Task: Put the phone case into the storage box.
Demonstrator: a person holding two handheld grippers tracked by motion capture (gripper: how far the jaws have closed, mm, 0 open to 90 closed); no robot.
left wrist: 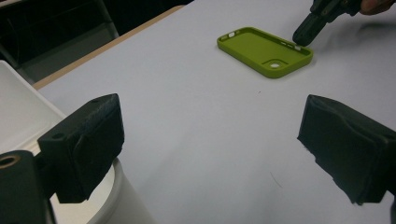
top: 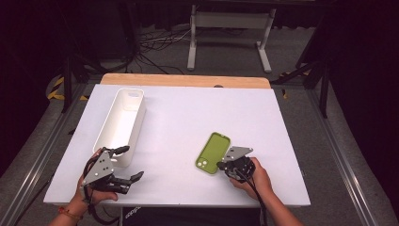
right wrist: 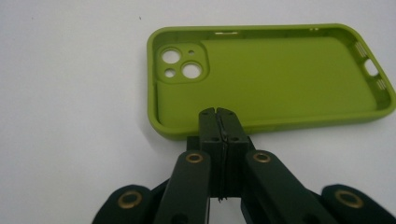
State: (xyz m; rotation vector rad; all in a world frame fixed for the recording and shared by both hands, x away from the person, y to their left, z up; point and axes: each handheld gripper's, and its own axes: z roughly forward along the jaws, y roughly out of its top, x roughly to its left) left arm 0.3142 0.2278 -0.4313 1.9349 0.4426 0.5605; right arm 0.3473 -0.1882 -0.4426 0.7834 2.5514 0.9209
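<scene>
Phone case (top: 212,152), green and lying open side up, sits right of centre in the high view on the white bench (top: 188,117), with its camera cut-out at the lower end nearest the person. Lying flat with its rim upward, it offers a thin raised wall that can be pushed or nipped from the side, which is probably why the right hand-held gripper (top: 220,165) comes in low along the bench instead of from above. In the right gripper view the case (right wrist: 271,74) fills the upper half of the frame, and the right hand-held gripper (right wrist: 219,112) has its jaws pressed together with nothing between them, the tips meeting the near long wall of the case just right of the camera cut-out; they appear to touch the rim, though whether they press on it I cannot tell. With the jaws together like that, the likely aim is to nudge or slide the case, not to lift it. In the left gripper view the case (left wrist: 264,50) lies in the upper right. The left hand-held gripper (top: 131,162), at the lower left of the high view, has its jaws spread wide and empty, just beside the near end of a long white bin (top: 120,123), well apart from the case.
</scene>
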